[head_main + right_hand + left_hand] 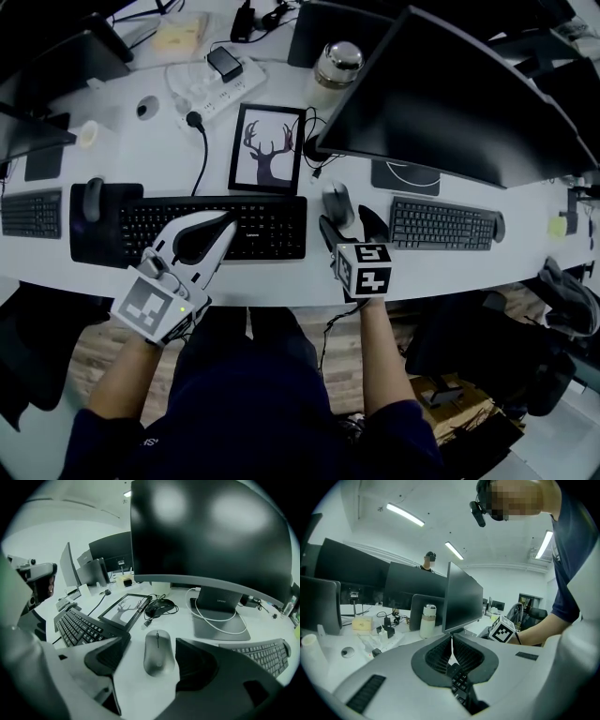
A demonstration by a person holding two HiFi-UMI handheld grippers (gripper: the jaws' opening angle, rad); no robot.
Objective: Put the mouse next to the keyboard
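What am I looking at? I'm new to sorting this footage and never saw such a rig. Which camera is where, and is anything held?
There is no robot: a person holds a two-jaw gripper in each hand. The head view looks down from a camera on the person's head. Each gripper view looks along that gripper's own jaws. On the white desk lie a black keyboard, a grey mouse just right of it, a framed deer picture, a second keyboard and a monitor. The left gripper hangs over the black keyboard, jaws together and empty. The right gripper has its jaws apart on either side of the mouse. Nothing is held.
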